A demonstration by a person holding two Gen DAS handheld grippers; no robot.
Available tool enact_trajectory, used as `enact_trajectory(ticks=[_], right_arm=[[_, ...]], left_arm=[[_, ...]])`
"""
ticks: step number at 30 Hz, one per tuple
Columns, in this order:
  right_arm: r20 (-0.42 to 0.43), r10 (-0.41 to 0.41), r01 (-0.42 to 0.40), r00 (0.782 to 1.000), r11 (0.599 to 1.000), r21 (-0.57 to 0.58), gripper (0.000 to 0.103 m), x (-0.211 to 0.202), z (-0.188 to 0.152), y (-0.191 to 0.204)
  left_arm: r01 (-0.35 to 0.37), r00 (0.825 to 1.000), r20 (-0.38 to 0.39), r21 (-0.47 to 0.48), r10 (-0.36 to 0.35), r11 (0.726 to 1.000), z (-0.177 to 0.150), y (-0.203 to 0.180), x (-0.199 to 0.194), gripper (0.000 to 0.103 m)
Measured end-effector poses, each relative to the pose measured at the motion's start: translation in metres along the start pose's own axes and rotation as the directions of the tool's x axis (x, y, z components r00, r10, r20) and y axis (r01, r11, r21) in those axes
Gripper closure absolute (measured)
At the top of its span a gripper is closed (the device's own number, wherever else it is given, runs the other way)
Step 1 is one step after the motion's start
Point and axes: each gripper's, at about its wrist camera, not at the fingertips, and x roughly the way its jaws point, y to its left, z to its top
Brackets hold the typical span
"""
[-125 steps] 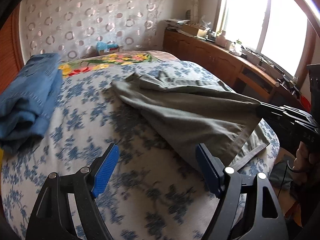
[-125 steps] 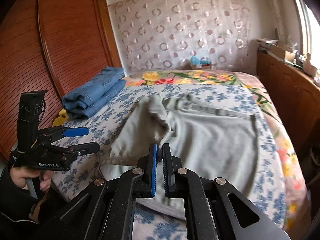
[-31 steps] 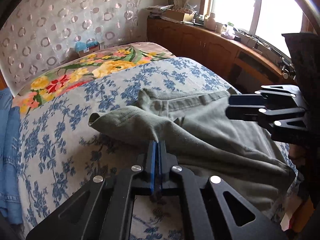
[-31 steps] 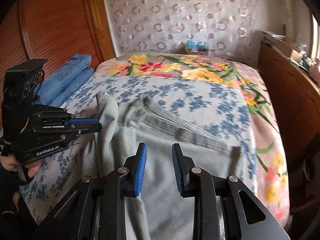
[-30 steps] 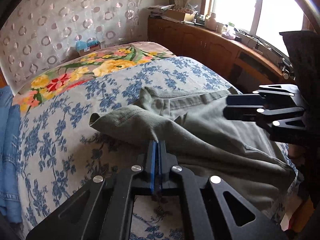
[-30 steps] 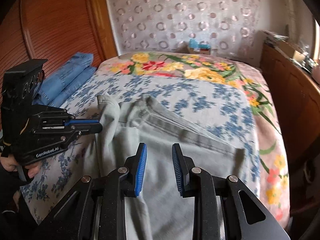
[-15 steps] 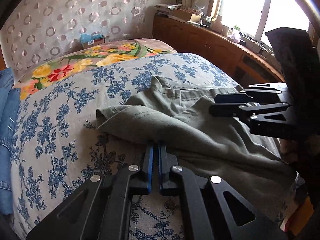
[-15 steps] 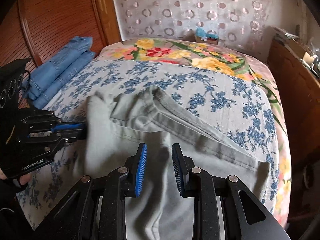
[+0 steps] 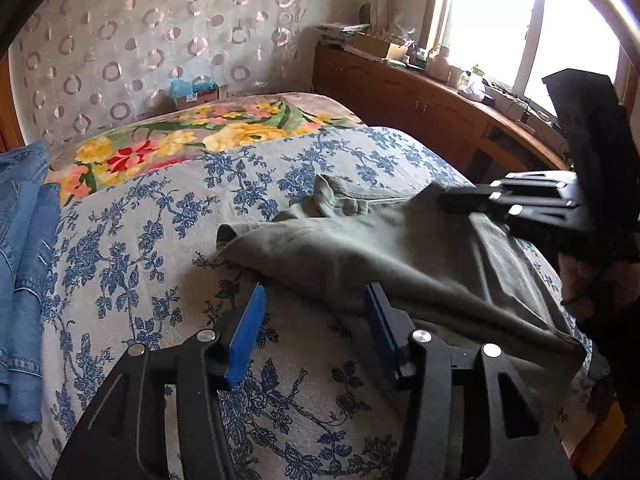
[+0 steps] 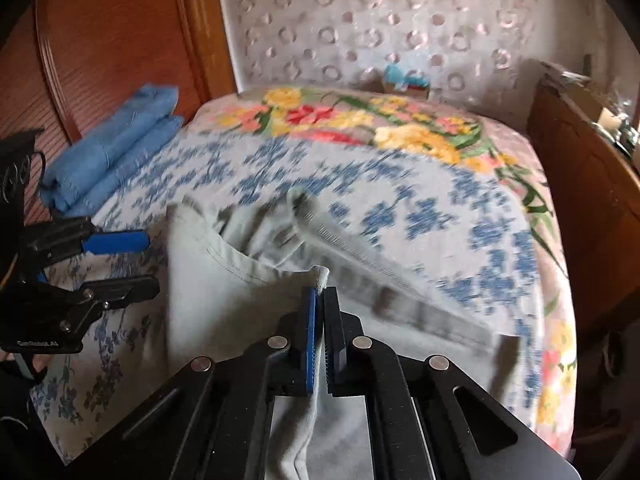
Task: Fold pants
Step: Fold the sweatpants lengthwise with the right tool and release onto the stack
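Olive-grey pants [image 9: 380, 256] lie rumpled and folded over on the blue-flowered bedspread [image 9: 132, 240]. My left gripper [image 9: 314, 320] sits low over the bedspread at the pants' near edge. Its jaws are opening; only bedspread shows between the blue pads, and the cloth lies just ahead of the tips. In the right wrist view the pants [image 10: 224, 296] fill the middle, and my right gripper [image 10: 320, 300] is shut on a raised fold of them. The left wrist view shows the right gripper [image 9: 468, 202] pinching the cloth from the right. The left gripper [image 10: 132, 264] stands open at the pants' left edge.
Folded blue jeans [image 9: 20, 260] lie on the bed's left side, by a wooden wardrobe [image 10: 100, 40]. A flowered blanket [image 9: 200, 136] covers the bed's head. A wooden cabinet [image 9: 420, 100] with clutter runs under the window on the right. A person's hand [image 10: 36, 364] holds the left gripper.
The left gripper has opened and let go of the pants' edge. The right gripper, open before, has shut on a fold of the pants and lifted it a little.
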Motion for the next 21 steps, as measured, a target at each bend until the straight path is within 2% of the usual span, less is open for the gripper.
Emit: enact_trajectory(ticks=[4, 5, 8, 21], right_arm=[[0.053, -0.035, 0.034, 0.998, 0.999, 0.019, 0.100, -0.024, -0.004, -0.012], [0.060, -0.043, 0.041, 0.997, 0.999, 0.023, 0.100, -0.029, -0.005, -0.015], [0.063, -0.064, 0.063, 0.996, 0.998, 0.031, 0.100, -0.036, -0.008, -0.021], [0.067, -0.148, 0.146, 0.987, 0.989, 0.037, 0.100, -0.046, -0.012, -0.033]], left_arm=[[0.014, 1.000, 0.005, 0.005, -0.014, 1.000, 0.002, -0.002, -0.002, 0.048], [0.014, 1.000, 0.007, 0.004, -0.014, 1.000, 0.002, -0.003, -0.002, 0.038], [0.031, 0.999, 0.014, -0.004, -0.031, 1.000, 0.003, -0.005, -0.003, 0.025], [0.005, 1.000, 0.006, 0.012, -0.005, 1.000, -0.001, -0.014, -0.003, 0.025]])
